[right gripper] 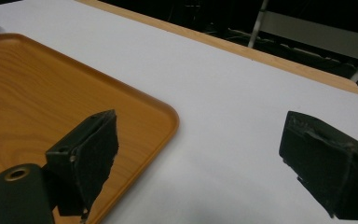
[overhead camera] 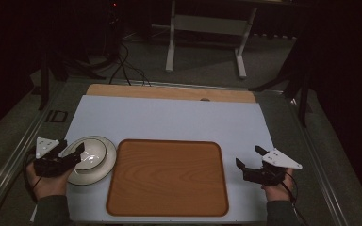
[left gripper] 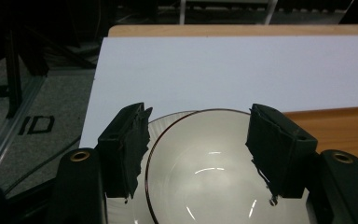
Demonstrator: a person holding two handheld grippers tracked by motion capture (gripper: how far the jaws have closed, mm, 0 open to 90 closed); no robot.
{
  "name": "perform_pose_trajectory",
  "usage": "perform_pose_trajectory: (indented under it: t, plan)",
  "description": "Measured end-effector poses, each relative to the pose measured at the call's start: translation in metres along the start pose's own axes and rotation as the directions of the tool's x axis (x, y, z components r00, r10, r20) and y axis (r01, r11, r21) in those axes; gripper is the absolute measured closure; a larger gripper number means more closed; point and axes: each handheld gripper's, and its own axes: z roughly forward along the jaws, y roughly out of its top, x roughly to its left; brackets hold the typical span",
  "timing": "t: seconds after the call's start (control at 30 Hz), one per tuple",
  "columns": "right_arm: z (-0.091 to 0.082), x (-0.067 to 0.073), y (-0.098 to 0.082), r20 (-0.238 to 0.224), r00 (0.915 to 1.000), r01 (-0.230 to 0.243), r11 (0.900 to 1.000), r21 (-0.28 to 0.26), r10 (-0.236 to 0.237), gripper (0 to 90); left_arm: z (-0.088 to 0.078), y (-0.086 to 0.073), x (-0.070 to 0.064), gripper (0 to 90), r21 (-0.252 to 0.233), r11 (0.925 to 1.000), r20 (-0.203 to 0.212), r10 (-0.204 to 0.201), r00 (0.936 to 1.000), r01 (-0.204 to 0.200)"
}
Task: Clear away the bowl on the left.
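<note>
A white bowl (overhead camera: 92,152) with a thin dark rim stands on a cream plate (overhead camera: 102,170) at the left of the white mat (overhead camera: 169,117). My left gripper (overhead camera: 72,147) reaches over the bowl from the left. In the left gripper view the bowl (left gripper: 205,168) lies between the gripper's (left gripper: 198,121) wide-open jaws. The left jaw stands just outside the rim with a gap, over the plate (left gripper: 165,119), and the right jaw hides the bowl's right side. My right gripper (overhead camera: 249,156) hovers open over bare mat, right of the wooden tray (overhead camera: 167,176), with nothing between its (right gripper: 200,135) jaws.
The tray (right gripper: 51,93) lies in the middle of the mat, its left edge close to the plate. A strip of wooden tabletop (overhead camera: 169,92) shows behind the mat. Beyond the table stand a white frame (overhead camera: 207,28) and floor cables (overhead camera: 127,70).
</note>
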Motion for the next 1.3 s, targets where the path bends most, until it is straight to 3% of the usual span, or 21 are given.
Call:
perform_pose_trajectory:
  t: [0.37, 0.67, 0.9, 1.3]
  plan:
    - [-0.001, 0.001, 0.001, 0.002, 1.0, 0.005, 1.0, -0.014, -0.005, 11.2, 0.008, -0.003, 0.002, 40.0, 0.043, 0.9991, 0.003, -0.004, 1.0, 0.004]
    - [0.002, -0.003, 0.002, 0.013, 0.9999, 0.0, 1.0, -0.022, 0.0, 11.2, 0.012, -0.004, 0.005, 40.8, 0.062, 0.9973, 0.0, -0.039, 0.9992, 0.039]
    - [0.002, -0.007, 0.002, 0.028, 0.9996, -0.01, 1.0, -0.029, 0.011, 11.2, 0.019, -0.005, 0.006, 44.7, 0.106, 0.992, -0.013, -0.066, 0.9977, 0.067]
    - [0.002, -0.006, 0.002, 0.024, 0.9997, -0.003, 0.999, -0.034, 0.003, 11.2, 0.028, -0.007, 0.012, 48.6, 0.18, 0.9808, -0.058, -0.066, 0.9961, 0.075]
